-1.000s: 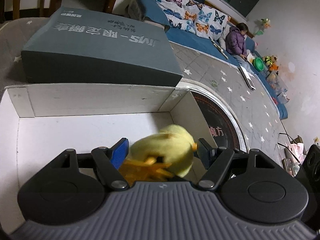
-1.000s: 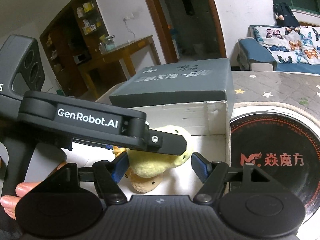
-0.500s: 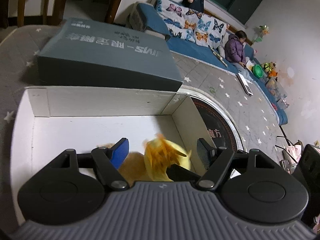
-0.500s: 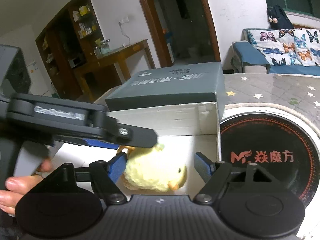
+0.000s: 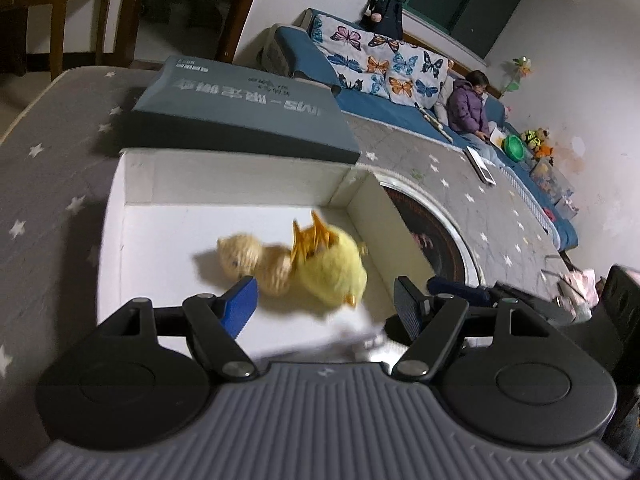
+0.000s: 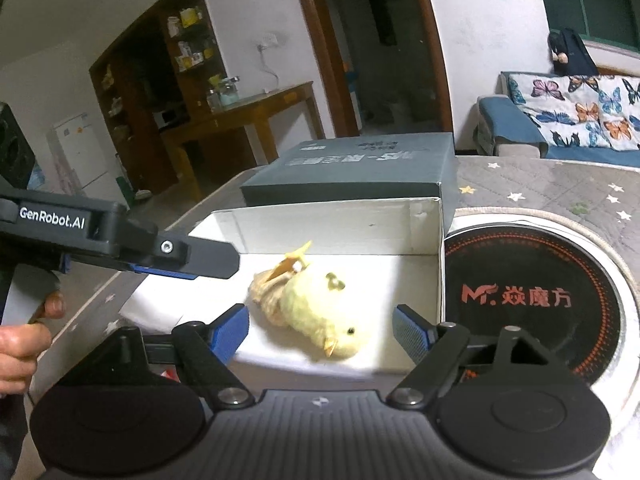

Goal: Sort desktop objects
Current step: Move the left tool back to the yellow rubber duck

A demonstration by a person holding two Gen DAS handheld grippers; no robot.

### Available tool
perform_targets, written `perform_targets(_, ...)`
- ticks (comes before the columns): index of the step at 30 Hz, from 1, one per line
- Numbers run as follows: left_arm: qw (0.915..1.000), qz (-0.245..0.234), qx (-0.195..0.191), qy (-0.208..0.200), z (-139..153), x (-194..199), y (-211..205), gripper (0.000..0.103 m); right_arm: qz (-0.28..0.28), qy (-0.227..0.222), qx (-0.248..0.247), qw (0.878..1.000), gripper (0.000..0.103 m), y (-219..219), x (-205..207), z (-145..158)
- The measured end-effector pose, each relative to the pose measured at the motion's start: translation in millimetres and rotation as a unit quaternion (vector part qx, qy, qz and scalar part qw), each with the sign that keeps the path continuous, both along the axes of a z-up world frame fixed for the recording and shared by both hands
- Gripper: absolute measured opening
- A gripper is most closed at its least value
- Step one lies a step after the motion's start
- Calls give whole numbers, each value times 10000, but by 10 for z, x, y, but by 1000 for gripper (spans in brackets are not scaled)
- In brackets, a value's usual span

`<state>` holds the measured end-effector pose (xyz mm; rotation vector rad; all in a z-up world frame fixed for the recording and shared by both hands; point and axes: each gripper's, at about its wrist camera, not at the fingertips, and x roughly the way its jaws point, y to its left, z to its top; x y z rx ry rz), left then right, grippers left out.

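A grey, star-patterned cloth is seen spread over the surface (image 6: 560,184), into which a round black hotplate (image 6: 532,304) with red lettering is set. A dark grey lidded box (image 6: 360,172) is placed at the far side, and an open white cardboard box (image 6: 340,224) lies just in front of it, beside the hotplate. A yellow plush chick (image 6: 320,320) is found lying on its side on the floor of the white box, touching a tan plush toy (image 5: 256,260).

The fingers of the left gripper (image 5: 324,300) are held spread and empty above the box. The fingers of the right gripper (image 6: 320,330) are opening, with the chick seen between them but not pinched.

A blue sofa (image 5: 384,112) with a butterfly cover, a seated person (image 5: 468,104), a wooden table (image 6: 240,116) and shelves (image 6: 188,40) are seen in the room.
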<state>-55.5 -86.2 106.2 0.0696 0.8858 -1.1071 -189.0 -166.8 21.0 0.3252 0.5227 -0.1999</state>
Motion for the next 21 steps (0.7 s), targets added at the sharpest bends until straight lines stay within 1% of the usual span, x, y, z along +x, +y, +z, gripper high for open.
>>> perform_targets(5, 9999, -124, 52, -107, -46, -259, 344, 73, 237, -60, -82, 9997, 81, 181, -274, 45)
perform_targets(8, 9997, -228, 78, -80, -113, -392, 495, 73, 445, 18, -199, 9988, 81, 311, -390, 40)
perform_targets(11, 9993, -343, 154, -15, -201, -499, 601, 73, 628, 119, -301, 9975, 81, 431, -439, 12)
perform_targets(17, 9988, -307, 300, 216, -402, -609, 777, 73, 909, 294, -360, 9948, 80, 570, -469, -98)
perform_targets(21, 9982, -354, 296, 372, -491, -712, 866, 73, 839, 355, -239, 9956, 79, 542, -482, -134)
